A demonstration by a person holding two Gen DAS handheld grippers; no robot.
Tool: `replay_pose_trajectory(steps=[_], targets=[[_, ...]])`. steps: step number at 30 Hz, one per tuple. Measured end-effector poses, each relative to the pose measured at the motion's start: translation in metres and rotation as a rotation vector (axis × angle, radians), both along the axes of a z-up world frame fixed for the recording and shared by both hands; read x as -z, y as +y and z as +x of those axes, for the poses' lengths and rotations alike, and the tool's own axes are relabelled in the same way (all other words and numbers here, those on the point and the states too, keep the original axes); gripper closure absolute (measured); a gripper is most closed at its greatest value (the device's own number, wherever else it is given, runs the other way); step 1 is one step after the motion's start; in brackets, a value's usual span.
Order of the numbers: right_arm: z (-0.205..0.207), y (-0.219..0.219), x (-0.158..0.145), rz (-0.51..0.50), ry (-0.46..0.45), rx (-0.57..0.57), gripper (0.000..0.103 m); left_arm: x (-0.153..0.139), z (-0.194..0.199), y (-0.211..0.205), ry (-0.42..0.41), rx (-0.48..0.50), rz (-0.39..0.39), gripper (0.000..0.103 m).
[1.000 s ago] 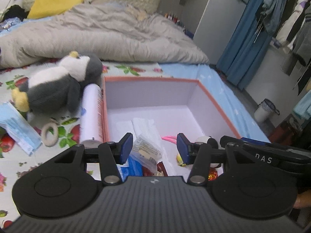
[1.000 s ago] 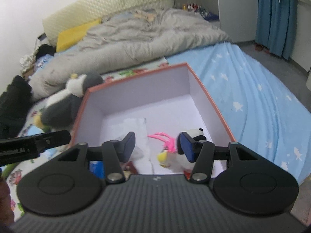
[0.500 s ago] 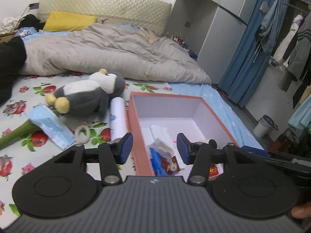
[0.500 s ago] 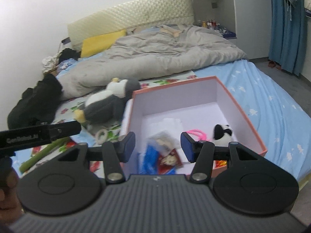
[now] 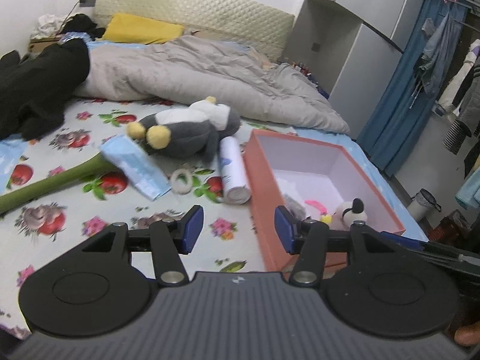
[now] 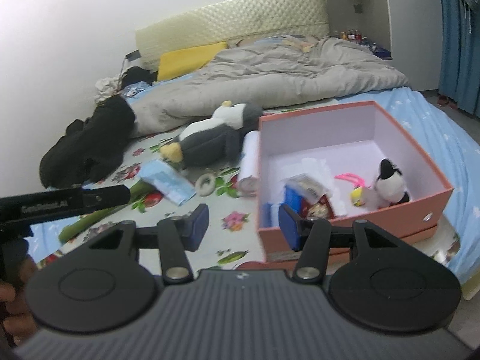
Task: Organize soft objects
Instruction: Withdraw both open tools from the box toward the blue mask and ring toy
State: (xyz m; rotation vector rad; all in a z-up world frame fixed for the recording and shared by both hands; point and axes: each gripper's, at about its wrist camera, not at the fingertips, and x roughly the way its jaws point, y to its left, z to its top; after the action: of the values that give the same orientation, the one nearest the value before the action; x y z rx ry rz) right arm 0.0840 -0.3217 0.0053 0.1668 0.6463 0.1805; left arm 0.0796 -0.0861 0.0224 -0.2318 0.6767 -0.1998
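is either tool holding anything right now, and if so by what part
Nothing is held. The left tool and the right tool both stand open with only empty space between their pads, above the bed near the box.

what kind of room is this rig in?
Almost certainly a lived-in bedroom: a bed with a rumpled grey duvet and padded headboard, a yellow pillow, and clothes hanging by a blue curtain.

Both wrist views downward, sharing box (image 5: 261,162).
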Motion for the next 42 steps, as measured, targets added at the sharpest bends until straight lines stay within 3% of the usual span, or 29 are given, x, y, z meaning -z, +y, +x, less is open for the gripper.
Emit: replay_pose_trajectory(steps=[11,24,33,42], targets=[[-0.040,0.047,0.030,0.028,-0.017,-0.059,0.049,0.037,-0.036,0.042,0.028,-0.036,-0.009,0.044],[-0.064,0.069,0.062,0.009,-0.014,-0.114,0.049,0.068,-0.054,0.061,0.040,-0.086,-0.038,0.044],[-0.040,0.079,0.076,0.000,0.000,-0.125,0.049,0.091,-0.013,0.071,0.068,-0.113,-0.051,0.044],[0.015,0.097,0.100,-0.014,0.020,-0.166,0.049,0.124,0.053,0.090,0.113,-0.188,-0.084,0.044]])
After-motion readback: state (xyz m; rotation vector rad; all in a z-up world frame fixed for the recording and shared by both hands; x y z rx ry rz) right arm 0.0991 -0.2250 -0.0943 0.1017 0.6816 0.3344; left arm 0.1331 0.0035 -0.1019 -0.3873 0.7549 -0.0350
